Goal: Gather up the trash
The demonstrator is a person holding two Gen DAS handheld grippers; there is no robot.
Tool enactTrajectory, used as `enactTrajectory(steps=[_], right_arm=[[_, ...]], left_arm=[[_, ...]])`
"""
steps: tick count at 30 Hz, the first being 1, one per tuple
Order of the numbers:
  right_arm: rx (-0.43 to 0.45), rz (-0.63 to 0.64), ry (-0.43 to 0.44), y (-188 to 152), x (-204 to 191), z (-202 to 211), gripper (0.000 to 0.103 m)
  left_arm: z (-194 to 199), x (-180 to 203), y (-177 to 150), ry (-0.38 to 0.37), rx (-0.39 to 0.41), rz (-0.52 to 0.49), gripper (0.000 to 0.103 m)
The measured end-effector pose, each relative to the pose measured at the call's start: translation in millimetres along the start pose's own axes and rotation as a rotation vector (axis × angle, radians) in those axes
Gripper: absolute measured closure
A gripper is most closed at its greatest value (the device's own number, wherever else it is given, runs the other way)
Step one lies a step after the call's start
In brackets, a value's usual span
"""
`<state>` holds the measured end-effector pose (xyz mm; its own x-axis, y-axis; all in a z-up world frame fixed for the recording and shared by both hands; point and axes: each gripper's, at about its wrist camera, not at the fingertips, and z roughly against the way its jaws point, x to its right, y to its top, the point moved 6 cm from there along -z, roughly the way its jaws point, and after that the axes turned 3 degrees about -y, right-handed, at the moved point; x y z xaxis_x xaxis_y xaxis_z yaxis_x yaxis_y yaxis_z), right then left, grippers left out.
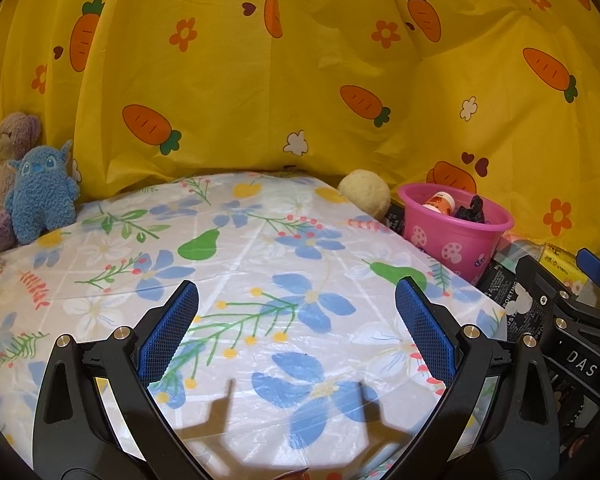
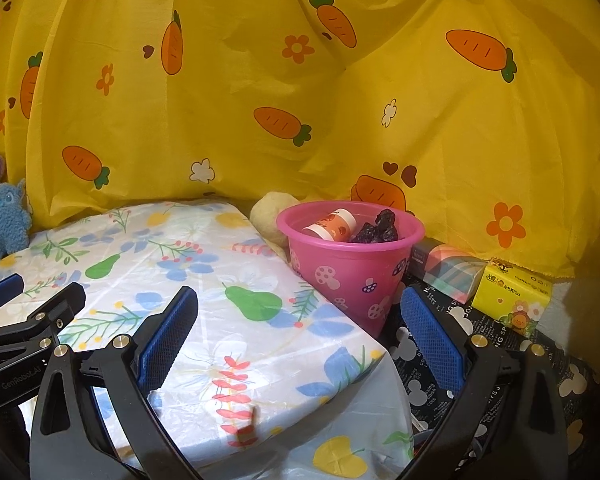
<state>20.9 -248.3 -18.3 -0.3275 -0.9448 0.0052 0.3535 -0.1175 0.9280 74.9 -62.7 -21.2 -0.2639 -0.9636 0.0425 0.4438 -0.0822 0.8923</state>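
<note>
Grippers: left gripper (image 1: 296, 332) and right gripper (image 2: 298, 334) both spread wide, holding nothing, above the floral table cover (image 1: 260, 240). Pink bin (image 2: 350, 260) stands just beside the table, containing a small cup (image 2: 332, 224) and dark crumpled trash (image 2: 376, 228).

glossy plastic bucket (image 2: 352, 276), prob. plastic tablecloth (image 1: 260, 264)

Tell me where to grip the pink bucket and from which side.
Grip the pink bucket by its flared rim at the near side, coming from above with one finger inside and one outside. It stands upright and open-topped; its walls look too wide to span, and the cup lies toward the far left.
</note>
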Motion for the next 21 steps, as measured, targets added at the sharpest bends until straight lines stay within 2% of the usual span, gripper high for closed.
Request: enactTrajectory(steps=[21], right_arm=[[0.001,-0.001,0.004,0.7,1.6,-0.7,0.006]], left_arm=[[-0.1,0.9,1.6,0.004,-0.002,-0.017,0.006]])
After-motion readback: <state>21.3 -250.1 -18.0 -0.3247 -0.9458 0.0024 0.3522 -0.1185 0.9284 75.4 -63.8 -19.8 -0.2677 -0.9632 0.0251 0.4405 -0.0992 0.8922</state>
